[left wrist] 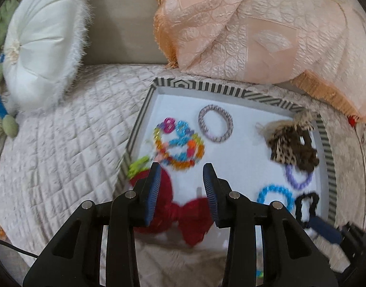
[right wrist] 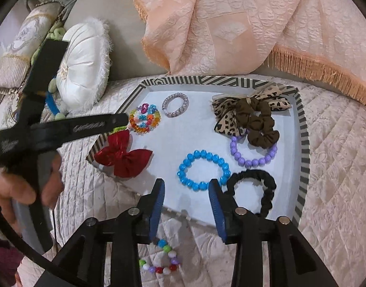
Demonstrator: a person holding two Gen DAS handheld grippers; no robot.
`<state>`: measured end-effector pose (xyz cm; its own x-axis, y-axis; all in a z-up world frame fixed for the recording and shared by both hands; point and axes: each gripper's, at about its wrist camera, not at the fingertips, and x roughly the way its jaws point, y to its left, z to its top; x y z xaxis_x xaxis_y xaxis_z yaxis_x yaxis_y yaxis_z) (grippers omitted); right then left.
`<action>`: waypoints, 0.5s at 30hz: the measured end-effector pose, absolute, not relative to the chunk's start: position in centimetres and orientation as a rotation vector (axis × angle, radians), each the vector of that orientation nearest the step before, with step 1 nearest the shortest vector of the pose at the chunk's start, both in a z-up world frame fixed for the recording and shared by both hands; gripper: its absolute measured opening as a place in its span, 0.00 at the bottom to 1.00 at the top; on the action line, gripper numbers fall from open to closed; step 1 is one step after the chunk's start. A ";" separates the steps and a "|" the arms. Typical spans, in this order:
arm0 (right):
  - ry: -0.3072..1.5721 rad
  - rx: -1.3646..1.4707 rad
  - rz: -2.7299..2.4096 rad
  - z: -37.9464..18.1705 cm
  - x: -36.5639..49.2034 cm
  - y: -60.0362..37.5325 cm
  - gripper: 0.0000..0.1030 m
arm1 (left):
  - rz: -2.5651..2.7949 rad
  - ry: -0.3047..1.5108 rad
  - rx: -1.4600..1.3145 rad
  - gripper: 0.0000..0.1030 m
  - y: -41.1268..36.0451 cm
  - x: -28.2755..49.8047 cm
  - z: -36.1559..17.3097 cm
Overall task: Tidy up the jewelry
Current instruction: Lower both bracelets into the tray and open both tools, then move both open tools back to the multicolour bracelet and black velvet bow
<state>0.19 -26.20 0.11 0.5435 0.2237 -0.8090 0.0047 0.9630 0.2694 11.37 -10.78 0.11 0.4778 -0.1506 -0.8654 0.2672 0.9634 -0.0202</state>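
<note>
A striped-rim tray point(left wrist: 207, 87) point(right wrist: 207, 80) lies on the quilt. It holds a red bow point(left wrist: 192, 217) point(right wrist: 123, 154), a multicoloured bead bracelet point(left wrist: 178, 143) point(right wrist: 144, 119), a woven ring point(left wrist: 201, 122) point(right wrist: 165, 106), a leopard bow with a brown scrunchie point(left wrist: 290, 148) point(right wrist: 254, 117), a purple bracelet point(right wrist: 252, 161), a blue bracelet point(right wrist: 183, 167) and a black scrunchie point(right wrist: 266, 198). My left gripper point(left wrist: 181, 167) hangs open above the red bow, nothing between its pads. My right gripper point(right wrist: 186, 183) is open at the tray's near edge, its tips beside the blue bracelet. Another bead bracelet point(right wrist: 159, 260) lies on the quilt below it.
A white round cushion point(left wrist: 44, 43) point(right wrist: 85, 67) sits at the left of the tray. A peach fringed cloth point(left wrist: 254, 24) point(right wrist: 230, 24) drapes behind it. A hand point(right wrist: 27, 191) holds the left tool at the left. Quilted cover point(left wrist: 63, 143) surrounds the tray.
</note>
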 end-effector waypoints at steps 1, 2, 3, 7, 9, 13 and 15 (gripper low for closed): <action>0.993 0.253 0.130 0.2 -0.2 -26.1 0.37 | -0.256 1.040 0.122 0.35 -10.6 10.9 0.2; 0.997 0.252 0.129 0.1 -0.5 -26.0 0.37 | -0.257 1.035 0.120 0.35 -10.3 10.2 0.4; 1.001 0.251 0.128 0.1 -0.7 -26.0 0.37 | -0.252 1.030 0.121 0.35 -10.0 9.5 0.6; 1.007 0.243 0.125 0.4 -2.1 -25.7 0.37 | -0.251 1.030 0.130 0.35 -9.4 7.5 0.7; 1.007 0.243 0.124 0.6 -2.8 -25.5 0.37 | -0.247 1.029 0.135 0.35 -9.0 6.4 0.7; 1.010 0.233 0.124 0.7 -3.9 -25.1 0.38 | -0.245 1.016 0.148 0.35 -8.4 4.5 0.9; 1.015 0.226 0.125 0.8 -4.5 -24.8 0.38 | -0.247 1.014 0.153 0.35 -8.1 3.6 1.1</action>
